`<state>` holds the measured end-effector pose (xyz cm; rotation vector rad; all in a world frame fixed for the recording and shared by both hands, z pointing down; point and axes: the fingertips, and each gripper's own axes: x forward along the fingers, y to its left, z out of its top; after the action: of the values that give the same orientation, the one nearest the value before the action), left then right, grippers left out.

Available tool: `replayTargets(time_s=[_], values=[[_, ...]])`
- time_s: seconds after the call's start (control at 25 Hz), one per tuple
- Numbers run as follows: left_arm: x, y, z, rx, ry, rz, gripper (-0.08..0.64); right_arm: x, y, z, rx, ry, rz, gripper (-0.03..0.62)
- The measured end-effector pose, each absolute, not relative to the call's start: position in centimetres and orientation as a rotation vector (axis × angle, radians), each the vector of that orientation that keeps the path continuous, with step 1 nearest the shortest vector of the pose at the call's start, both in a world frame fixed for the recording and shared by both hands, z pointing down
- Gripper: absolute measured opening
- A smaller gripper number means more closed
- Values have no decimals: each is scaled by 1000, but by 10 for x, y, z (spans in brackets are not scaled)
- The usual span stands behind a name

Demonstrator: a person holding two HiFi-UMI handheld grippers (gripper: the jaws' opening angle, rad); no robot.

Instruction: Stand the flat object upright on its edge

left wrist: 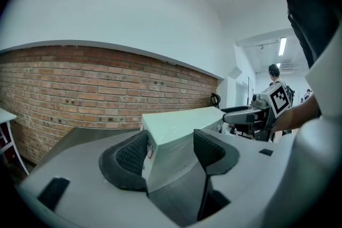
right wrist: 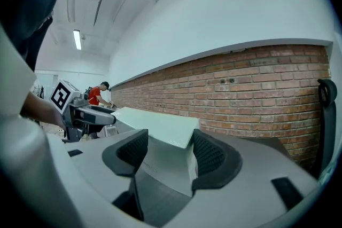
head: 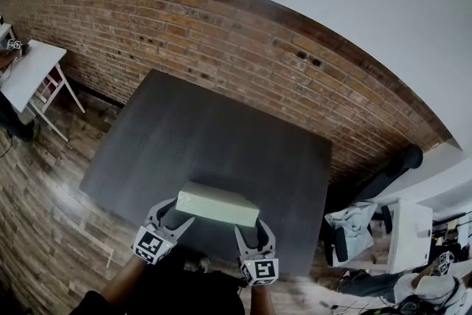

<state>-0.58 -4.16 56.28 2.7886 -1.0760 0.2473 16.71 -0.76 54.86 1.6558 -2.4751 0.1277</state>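
Leaning pale-green flat box (head: 217, 204); left claw (head: 175, 212), right claw (head: 253, 232) spread wide around near corners, unclamped.

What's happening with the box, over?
Both open wide: left gripper, right gripper, each straddling a corner of the box. Not yet on edge. Nothing else on the table, over.
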Motion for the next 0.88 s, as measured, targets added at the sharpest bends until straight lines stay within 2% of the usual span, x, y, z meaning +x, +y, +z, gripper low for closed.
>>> replayTargets(time_s=[0.88], values=[[-17,-86,554,2761,-1068,243,275,158,-48,532,1691,-2449,183,261]])
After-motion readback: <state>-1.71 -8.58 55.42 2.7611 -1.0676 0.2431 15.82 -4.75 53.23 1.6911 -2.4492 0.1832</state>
